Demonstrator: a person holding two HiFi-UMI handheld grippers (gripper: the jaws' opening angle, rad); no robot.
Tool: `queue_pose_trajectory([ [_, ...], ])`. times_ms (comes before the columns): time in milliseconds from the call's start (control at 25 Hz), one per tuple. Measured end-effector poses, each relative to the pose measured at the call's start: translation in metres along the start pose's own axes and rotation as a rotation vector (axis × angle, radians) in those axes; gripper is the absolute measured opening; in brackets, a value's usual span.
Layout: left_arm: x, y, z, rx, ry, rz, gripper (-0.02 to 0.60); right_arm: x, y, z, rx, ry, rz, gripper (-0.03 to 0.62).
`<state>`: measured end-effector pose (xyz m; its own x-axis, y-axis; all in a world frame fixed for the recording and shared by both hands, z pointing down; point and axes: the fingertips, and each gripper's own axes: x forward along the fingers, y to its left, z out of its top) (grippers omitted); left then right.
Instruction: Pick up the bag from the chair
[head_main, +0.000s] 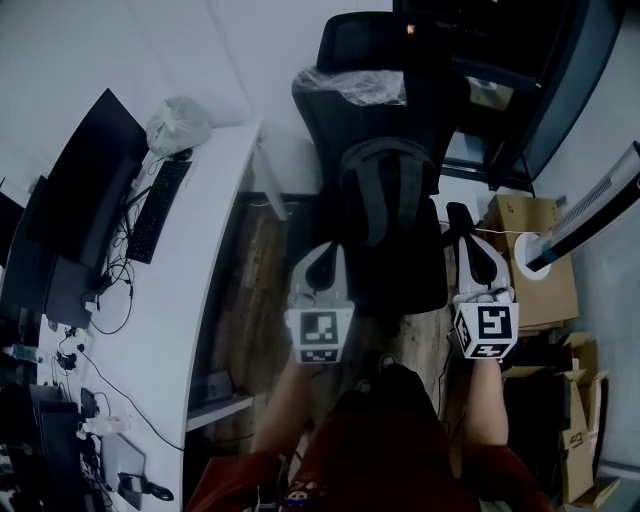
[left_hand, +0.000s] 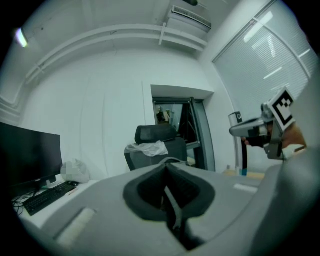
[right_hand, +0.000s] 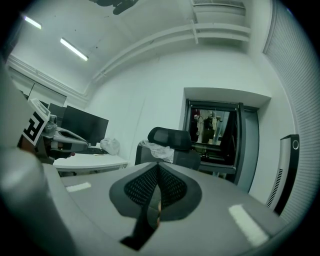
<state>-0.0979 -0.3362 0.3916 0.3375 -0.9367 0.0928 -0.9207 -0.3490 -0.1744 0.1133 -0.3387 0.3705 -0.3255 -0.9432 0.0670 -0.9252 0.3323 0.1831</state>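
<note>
A dark backpack (head_main: 385, 205) stands on the seat of a black office chair (head_main: 345, 120), leaning against the backrest. Crumpled clear plastic (head_main: 357, 86) is draped over the top of the backrest. My left gripper (head_main: 321, 264) hovers at the seat's front left corner, just short of the bag, with its jaws shut and nothing between them. My right gripper (head_main: 479, 256) is off the seat's right side, by the armrest, also shut and holding nothing. Both gripper views look over closed jaws toward the chair (left_hand: 155, 142) (right_hand: 171, 138) and the plastic (left_hand: 147, 148) (right_hand: 156, 150).
A white desk (head_main: 205, 270) runs along the left with a keyboard (head_main: 157, 210), a monitor (head_main: 85, 190), cables and a white plastic bag (head_main: 178, 124). Cardboard boxes (head_main: 535, 255) and a white tower unit (head_main: 590, 205) stand on the right. A dark doorway (right_hand: 215, 132) lies behind the chair.
</note>
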Motion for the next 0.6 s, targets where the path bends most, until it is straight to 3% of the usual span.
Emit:
queue_pose_trajectory([
  [280, 0.043, 0.012, 0.002, 0.019, -0.01, 0.016, -0.001, 0.048, -0.022, -0.004, 0.003, -0.016, 0.007, 0.0],
  [600, 0.129, 0.042, 0.014, 0.036, -0.025, 0.032, 0.0, 0.143, -0.067, 0.001, 0.017, -0.041, -0.003, 0.0],
])
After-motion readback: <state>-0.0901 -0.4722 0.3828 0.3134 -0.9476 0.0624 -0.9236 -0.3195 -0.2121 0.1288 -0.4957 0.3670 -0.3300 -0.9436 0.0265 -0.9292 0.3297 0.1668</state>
